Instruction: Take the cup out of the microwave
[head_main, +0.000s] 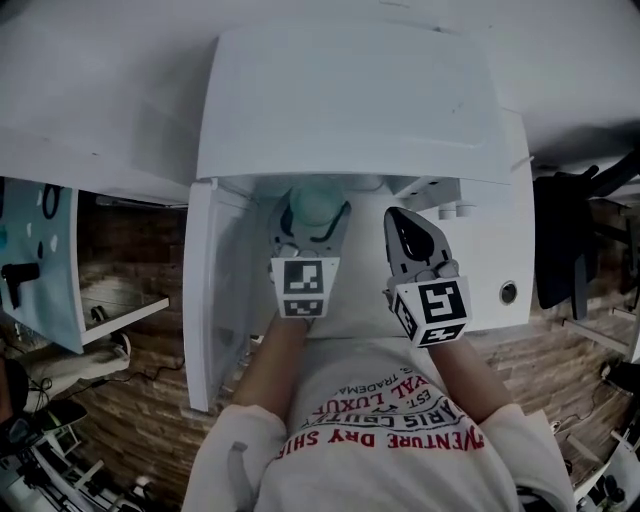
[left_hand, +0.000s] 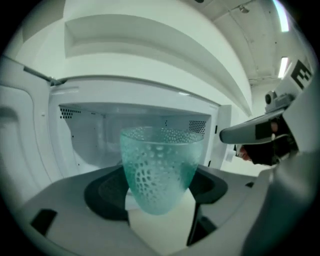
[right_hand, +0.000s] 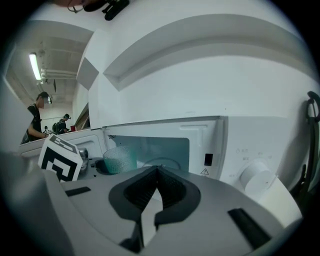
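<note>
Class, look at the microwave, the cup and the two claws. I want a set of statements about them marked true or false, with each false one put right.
1. The left claw grips a teal cup. True.
2. The door of the microwave is closed. False: it is swung open to the left in the head view.
3. The right claw holds a spoon. False: its jaws are together with nothing between them.
4. The cup is upright, with its mouth facing up. True.
5. The microwave is black. False: it is white.
</note>
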